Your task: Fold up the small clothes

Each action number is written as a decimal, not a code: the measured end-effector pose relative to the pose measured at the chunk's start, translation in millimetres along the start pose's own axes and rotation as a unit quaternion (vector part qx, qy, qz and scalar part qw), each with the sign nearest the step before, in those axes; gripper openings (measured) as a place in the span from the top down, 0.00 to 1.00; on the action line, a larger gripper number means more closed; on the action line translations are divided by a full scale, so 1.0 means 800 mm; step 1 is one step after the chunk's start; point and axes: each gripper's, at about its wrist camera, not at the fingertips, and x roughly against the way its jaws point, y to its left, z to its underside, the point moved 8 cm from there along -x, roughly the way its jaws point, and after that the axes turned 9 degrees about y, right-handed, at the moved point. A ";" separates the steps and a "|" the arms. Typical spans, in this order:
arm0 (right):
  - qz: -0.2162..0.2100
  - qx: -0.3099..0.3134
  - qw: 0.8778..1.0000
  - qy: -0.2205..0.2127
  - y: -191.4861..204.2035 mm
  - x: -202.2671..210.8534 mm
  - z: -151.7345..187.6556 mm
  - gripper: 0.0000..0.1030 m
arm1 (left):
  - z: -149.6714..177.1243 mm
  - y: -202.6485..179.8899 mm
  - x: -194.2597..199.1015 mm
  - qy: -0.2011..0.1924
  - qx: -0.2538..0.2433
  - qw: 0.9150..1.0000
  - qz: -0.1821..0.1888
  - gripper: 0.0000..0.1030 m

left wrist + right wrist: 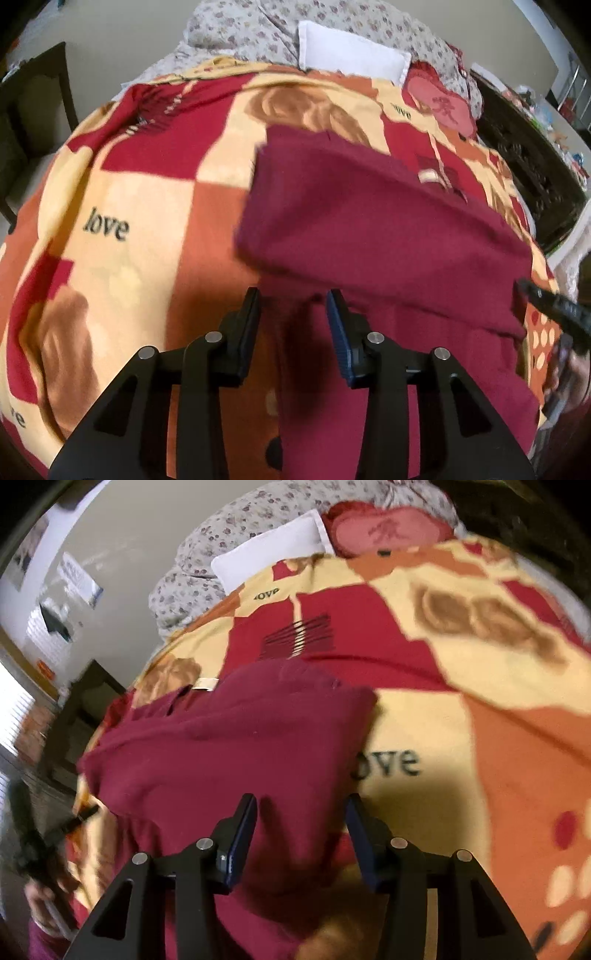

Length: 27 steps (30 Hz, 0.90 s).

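A maroon garment (pixel 369 229) lies folded over on a red, yellow and orange patterned blanket (pixel 147 206). My left gripper (pixel 293 299) is open, its fingers just above the garment's near left edge, with nothing between them. The right gripper's tip (pixel 546 299) shows at the right edge of the left wrist view. In the right wrist view the garment (pixel 229 746) fills the middle left. My right gripper (pixel 301 803) is open over its near right edge and holds nothing. The blanket (pixel 480 701) spreads to the right. Both views are motion-blurred.
A white pillow (pixel 351 55), a floral quilt (pixel 240 29) and a red heart cushion (pixel 443 107) lie at the bed's head. A dark chair (pixel 33 110) stands left of the bed. A dark carved cabinet (pixel 528 166) stands to the right.
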 end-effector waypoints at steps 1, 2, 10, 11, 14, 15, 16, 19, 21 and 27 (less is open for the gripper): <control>0.000 0.000 1.000 -0.003 -0.001 -0.004 -0.001 0.55 | 0.004 -0.003 -0.002 0.004 -0.005 1.000 -0.002 0.65; 0.013 0.008 1.000 -0.010 -0.002 -0.005 -0.004 0.74 | 0.006 -0.006 -0.002 0.006 -0.009 1.000 -0.004 0.65; 0.126 0.114 0.984 -0.054 0.024 0.033 -0.052 0.89 | 0.004 -0.014 0.010 -0.005 -0.015 1.000 0.001 0.65; 0.135 0.113 0.983 -0.056 0.018 0.033 -0.060 0.89 | 0.003 -0.016 0.012 -0.008 -0.015 1.000 0.003 0.65; 0.173 0.110 0.978 -0.045 -0.009 0.012 -0.068 0.89 | 0.005 -0.023 0.011 -0.007 -0.020 1.000 0.005 0.65; 0.170 0.106 0.979 -0.046 -0.013 0.009 -0.069 0.89 | 0.006 -0.025 0.010 -0.006 -0.021 1.000 0.004 0.65; 0.170 0.107 0.978 -0.049 -0.014 0.009 -0.071 0.89 | 0.009 -0.026 0.010 -0.003 -0.023 1.000 0.004 0.65; 0.159 0.100 0.981 -0.051 -0.009 0.019 -0.068 0.89 | 0.021 -0.025 0.011 0.005 -0.022 1.000 0.008 0.65; 0.140 0.095 0.984 -0.047 -0.004 0.029 -0.058 0.83 | 0.030 -0.023 0.015 0.010 -0.021 1.000 0.015 0.65; 0.073 0.069 0.994 -0.031 0.016 0.069 0.001 0.58 | 0.065 -0.008 0.031 0.017 -0.010 1.000 0.014 0.65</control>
